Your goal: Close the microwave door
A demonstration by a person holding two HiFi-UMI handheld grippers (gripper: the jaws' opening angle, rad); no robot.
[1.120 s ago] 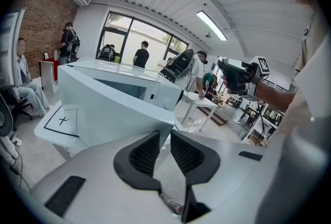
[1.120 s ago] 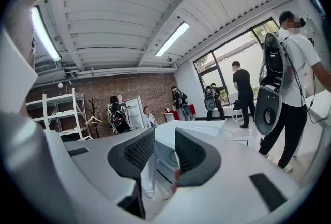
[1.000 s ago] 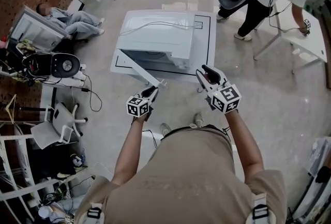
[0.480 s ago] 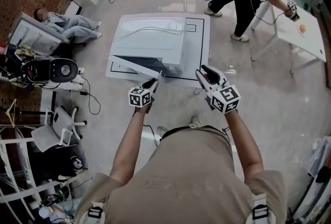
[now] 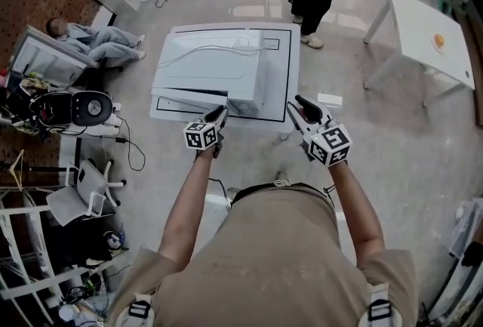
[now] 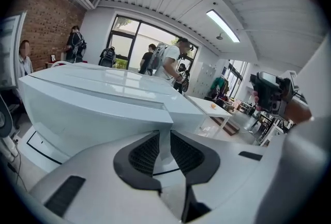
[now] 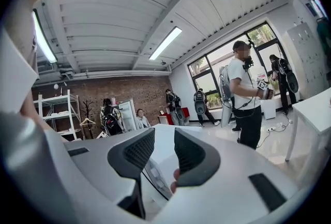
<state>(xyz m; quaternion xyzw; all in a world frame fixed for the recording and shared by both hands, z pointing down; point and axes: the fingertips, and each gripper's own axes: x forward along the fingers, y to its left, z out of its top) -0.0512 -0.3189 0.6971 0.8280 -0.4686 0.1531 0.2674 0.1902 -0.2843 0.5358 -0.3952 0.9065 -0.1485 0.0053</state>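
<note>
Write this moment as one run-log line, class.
microwave door: almost shut | left tongs: pinching its free edge | right tongs: open, empty

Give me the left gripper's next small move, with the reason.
Probably push the left gripper a little toward the microwave: its jaws look clamped on the free edge of the microwave door, which seems not quite flush with the front yet. The right gripper is open, holding nothing.
</note>
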